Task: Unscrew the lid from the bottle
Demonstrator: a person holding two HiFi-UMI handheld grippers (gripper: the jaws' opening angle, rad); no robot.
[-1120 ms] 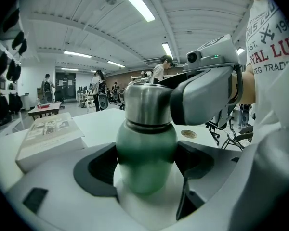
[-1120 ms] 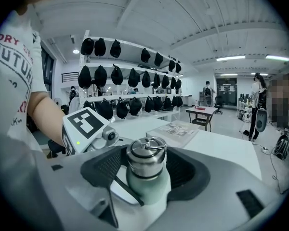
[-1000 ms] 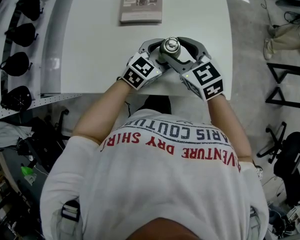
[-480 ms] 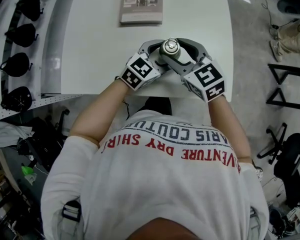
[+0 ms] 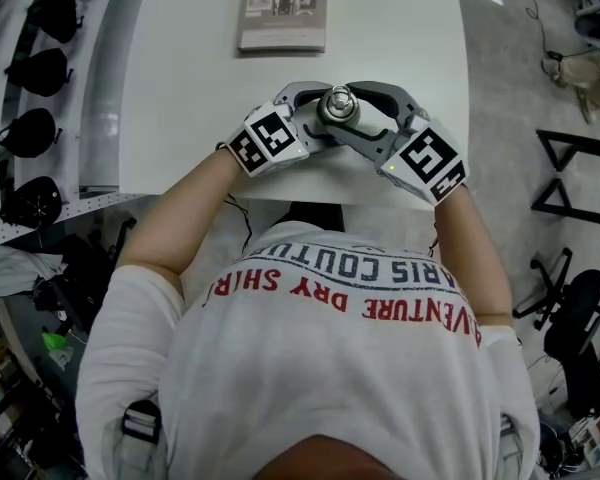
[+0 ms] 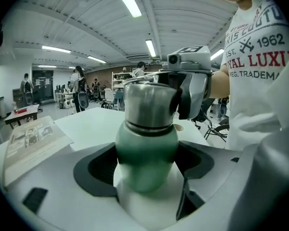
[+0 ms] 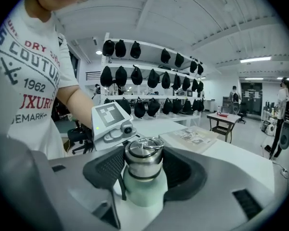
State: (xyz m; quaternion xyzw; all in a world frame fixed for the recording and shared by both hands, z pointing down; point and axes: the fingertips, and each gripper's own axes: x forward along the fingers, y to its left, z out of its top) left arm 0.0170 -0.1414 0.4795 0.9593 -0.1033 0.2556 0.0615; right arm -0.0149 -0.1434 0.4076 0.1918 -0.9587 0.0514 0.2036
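Observation:
A pale green bottle with a steel lid stands upright near the front edge of the white table. My left gripper comes in from the left and is shut on the bottle's green body, its dark pads pressed on both sides. From the right, my right gripper is shut on the steel lid, which has a wire ring on top. The right gripper's pads flank the lid above the green body. Both grippers meet at the bottle.
A booklet lies at the table's far edge. Shelves with several black caps run along the left. A black chair and a black frame stand on the floor at right. People stand far off in the room.
The right gripper's marker cube has swung outward to the right around the lid. The left gripper's cube has shifted left and slightly away. The bottle stays between them.

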